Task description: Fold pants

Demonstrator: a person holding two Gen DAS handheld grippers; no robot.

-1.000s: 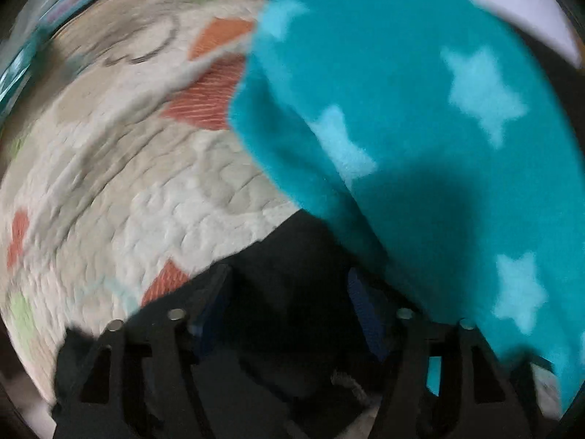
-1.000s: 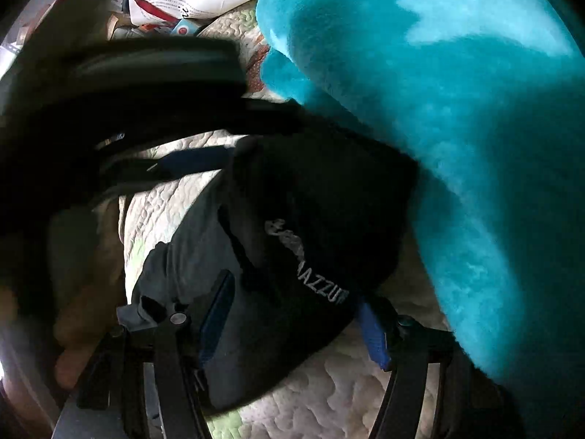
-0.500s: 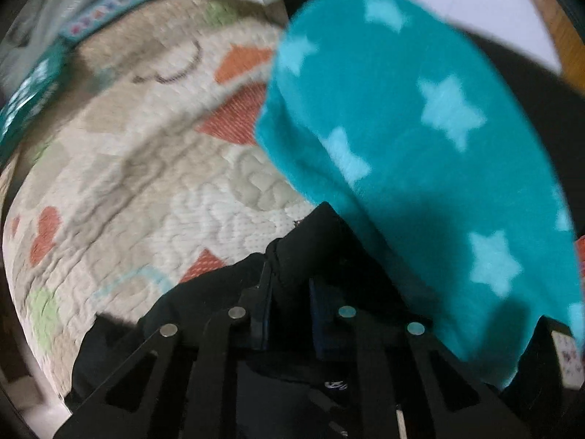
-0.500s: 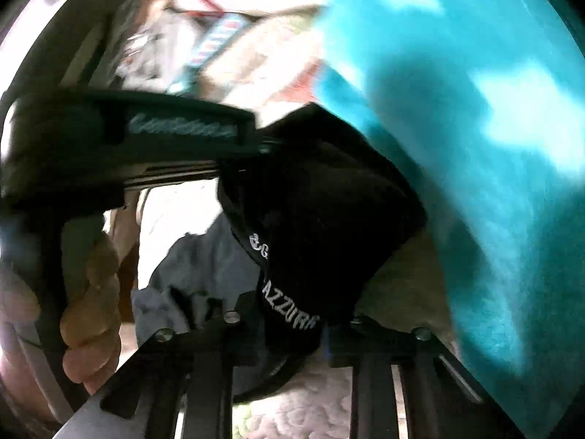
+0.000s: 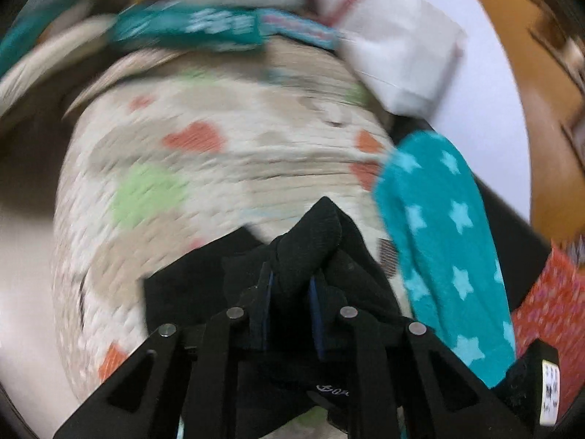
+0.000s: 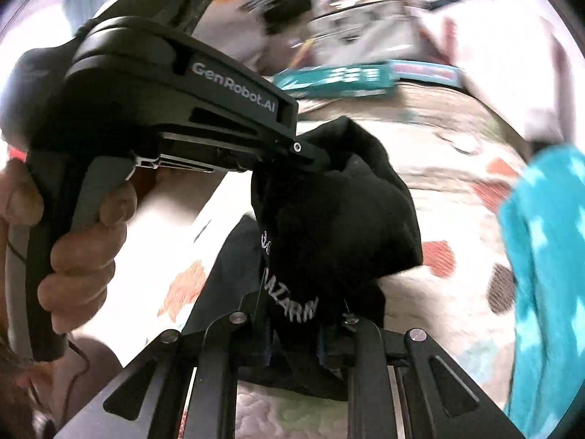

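The black pants [image 5: 310, 241] with white lettering [image 6: 292, 309] hang bunched above a quilted bed cover [image 5: 204, 183]. My left gripper [image 5: 290, 292] is shut on a fold of the black pants. My right gripper [image 6: 294, 340] is shut on the pants near the lettering. In the right wrist view the left gripper's black body [image 6: 157, 109] and the hand holding it are at the left, its tip pinching the cloth's upper edge [image 6: 329, 153].
A teal fleece with pale stars [image 5: 449, 248] lies at the right, also in the right wrist view [image 6: 544, 256]. Teal boxes [image 5: 204, 29] and a white bag [image 5: 402, 58] sit beyond the quilt. A red patterned cloth [image 5: 548, 314] is far right.
Both grippers closed on the black pants and lifted them up and back. The teal fleece now sits farther away to the right, and more of the quilt shows.
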